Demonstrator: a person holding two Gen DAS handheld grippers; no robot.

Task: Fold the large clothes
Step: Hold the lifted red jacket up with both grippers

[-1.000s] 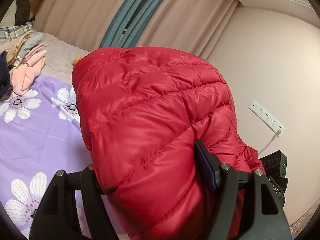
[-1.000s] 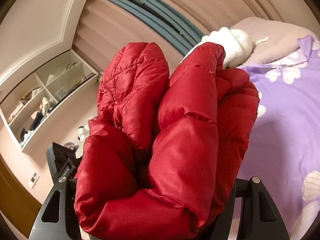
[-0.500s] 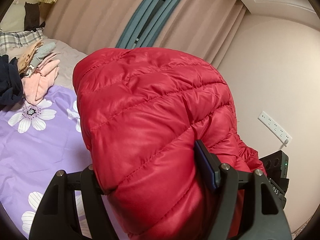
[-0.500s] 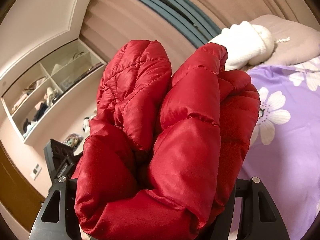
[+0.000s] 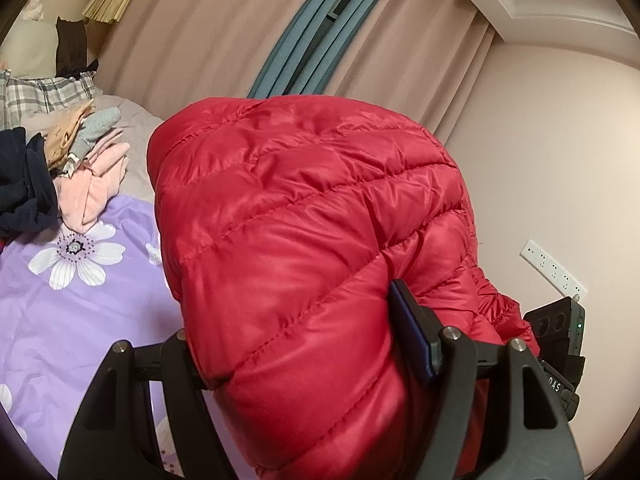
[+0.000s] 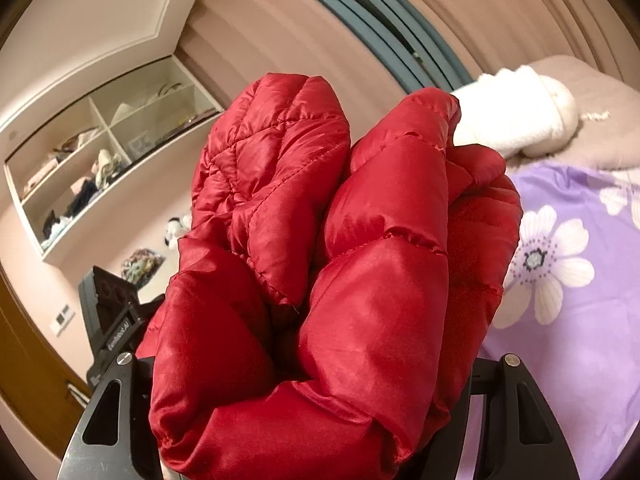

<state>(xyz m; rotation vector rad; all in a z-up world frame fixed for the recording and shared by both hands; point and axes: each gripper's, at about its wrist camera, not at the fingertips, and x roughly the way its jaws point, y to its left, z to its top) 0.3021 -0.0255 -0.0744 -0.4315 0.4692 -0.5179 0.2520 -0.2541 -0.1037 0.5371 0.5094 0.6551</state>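
Both claws are clamped on the same red puffer jacket (image 5: 304, 248), held up above the bed. Left claw (image 5: 304, 364) has a thick quilted fold wedged between its black fingers, the blue pad of the finger at 4 o'clock pressed into the fabric; the jacket bulges up from there and fills the middle of that view. Right claw (image 6: 316, 400) grips a bunched wad of the jacket (image 6: 328, 264), two padded lobes rising side by side from between its fingers, a seam gap running between them.

Under the jacket lies a purple bedsheet (image 5: 60, 320) printed with white flowers, seen at 8 o'clock from the left claw and at 3 o'clock from the right. At 9 o'clock in the left view sits a heap of other clothes (image 5: 80, 168), pink, grey and navy pieces, on the bed well apart from the jacket. A white fluffy garment (image 6: 516, 116) lies at 2 o'clock in the right view, just behind the jacket's top edge. Beige curtains (image 5: 208, 40) with a teal strip hang behind. A white power strip (image 5: 554, 268) is fixed to the pink wall at 3 o'clock in the left view, and open wall shelves (image 6: 104, 160) with oddments sit at 10 o'clock in the right view.
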